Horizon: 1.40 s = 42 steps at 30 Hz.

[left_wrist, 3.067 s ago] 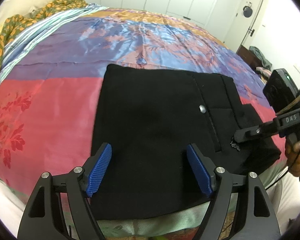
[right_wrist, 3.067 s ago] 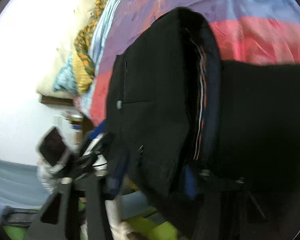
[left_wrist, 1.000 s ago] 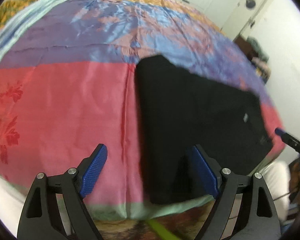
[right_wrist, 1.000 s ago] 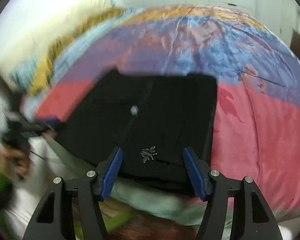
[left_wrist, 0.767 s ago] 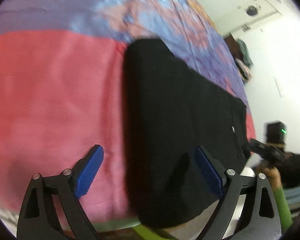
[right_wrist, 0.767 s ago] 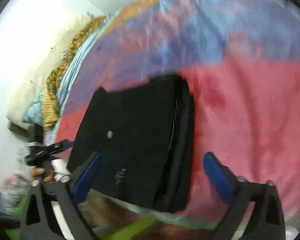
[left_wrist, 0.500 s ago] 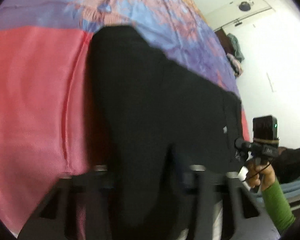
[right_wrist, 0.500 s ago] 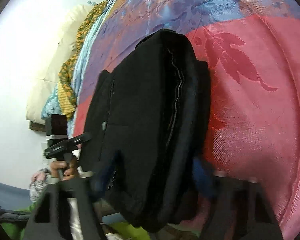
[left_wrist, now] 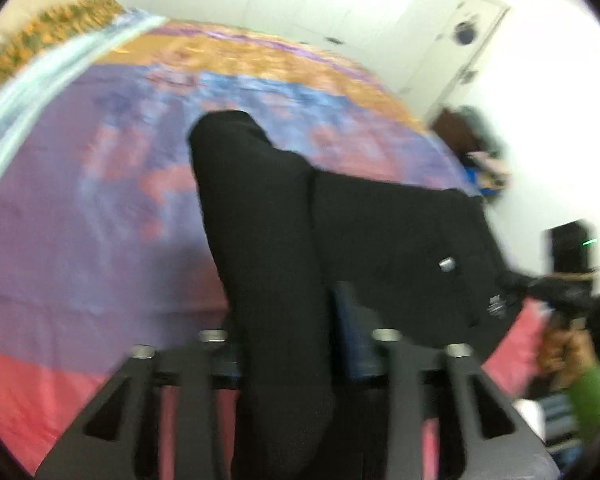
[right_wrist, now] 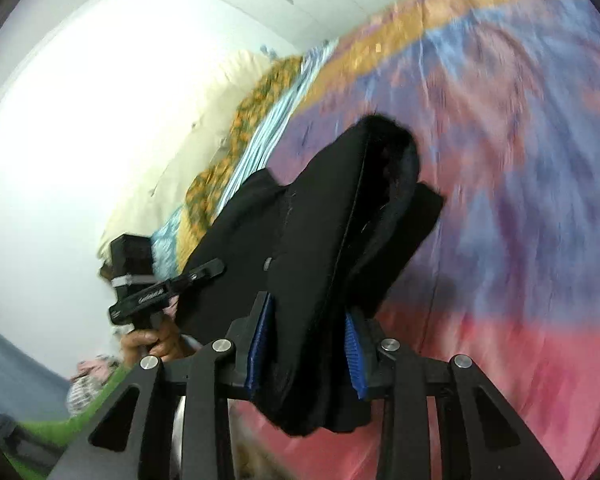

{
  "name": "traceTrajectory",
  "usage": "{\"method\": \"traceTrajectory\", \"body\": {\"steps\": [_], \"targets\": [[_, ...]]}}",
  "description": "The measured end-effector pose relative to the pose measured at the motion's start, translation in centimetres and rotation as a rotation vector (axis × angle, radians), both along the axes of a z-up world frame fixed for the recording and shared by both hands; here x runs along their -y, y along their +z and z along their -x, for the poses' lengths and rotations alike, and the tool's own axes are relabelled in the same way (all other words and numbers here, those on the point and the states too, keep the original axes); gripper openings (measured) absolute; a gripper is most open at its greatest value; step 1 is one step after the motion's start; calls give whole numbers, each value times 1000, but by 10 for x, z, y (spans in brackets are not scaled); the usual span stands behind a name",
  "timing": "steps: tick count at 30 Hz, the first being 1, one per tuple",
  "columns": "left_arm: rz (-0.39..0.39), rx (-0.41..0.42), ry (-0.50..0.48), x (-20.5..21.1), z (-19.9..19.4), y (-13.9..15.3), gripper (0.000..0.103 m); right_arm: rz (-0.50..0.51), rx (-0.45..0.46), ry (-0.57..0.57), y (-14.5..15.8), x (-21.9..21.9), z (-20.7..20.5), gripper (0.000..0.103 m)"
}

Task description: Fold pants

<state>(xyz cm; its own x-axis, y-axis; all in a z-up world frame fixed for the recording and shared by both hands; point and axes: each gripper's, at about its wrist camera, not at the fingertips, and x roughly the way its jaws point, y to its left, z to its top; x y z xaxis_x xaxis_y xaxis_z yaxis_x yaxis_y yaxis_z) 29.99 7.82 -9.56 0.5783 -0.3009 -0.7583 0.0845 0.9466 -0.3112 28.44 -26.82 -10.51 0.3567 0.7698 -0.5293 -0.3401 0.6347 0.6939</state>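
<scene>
Both of your tools pinch the folded black pants (right_wrist: pixel 324 240), lifted above the bed (left_wrist: pixel 100 208): the left hand-held gripper (left_wrist: pixel 288 344) one end, the right hand-held gripper (right_wrist: pixel 306 344) the other. Only the right view shows the layered edge and pillows (right_wrist: pixel 204 120).

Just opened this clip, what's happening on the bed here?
A person with a handheld gripper in each hand is folding black pants over a multicoloured bedspread. Both grippers are clamped on the fabric: the left gripper pinches one bunched end, and the right gripper pinches the other, its blue pads pressed against the cloth. The already folded bundle is lifted off the bed between them, sagging in the middle. The views are motion-blurred, so the pants appear to be mid-move.
</scene>
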Motion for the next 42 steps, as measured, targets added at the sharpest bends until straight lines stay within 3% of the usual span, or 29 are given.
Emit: {"method": "traceTrajectory", "body": {"steps": [1,3,6,8,10,12,15,21,25,27,29,32,39,42], "targets": [[-40,-8,33,-2,-2,-10,70,29,6,-46,-4,6,-8,35],[-146,-51,99,-6,7,-39,70,142,-29,-173,-21,28,-16,39],[-206,-55,100,-3,49,-66,70,368,-61,-275,-36,49,9,42],[-275,-43,94,9,80,-72,76,479,-36,-292,-35,54,39,62],[-320,-20,86,25,106,-70,82,560,21,-291,-27,45,75,97],[-345,23,77,45,139,-57,91,621,93,-284,-18,27,116,103],[-380,99,104,69,166,-25,100,695,154,-294,-10,4,160,103],[-474,176,120,97,195,24,102,668,248,-330,12,-55,219,103],[-405,151,117,93,206,34,102,705,346,-349,37,-80,239,103],[-364,149,122,89,210,38,102,657,441,-421,57,-80,257,103],[-345,150,139,87,213,40,102,629,428,-459,63,-78,264,103],[-360,148,159,87,214,41,102,621,342,-385,57,-82,252,103],[-394,116,186,84,214,39,102,747,325,-380,51,-98,250,103],[-346,93,174,80,213,39,102,791,319,-373,51,-102,250,103]]}}
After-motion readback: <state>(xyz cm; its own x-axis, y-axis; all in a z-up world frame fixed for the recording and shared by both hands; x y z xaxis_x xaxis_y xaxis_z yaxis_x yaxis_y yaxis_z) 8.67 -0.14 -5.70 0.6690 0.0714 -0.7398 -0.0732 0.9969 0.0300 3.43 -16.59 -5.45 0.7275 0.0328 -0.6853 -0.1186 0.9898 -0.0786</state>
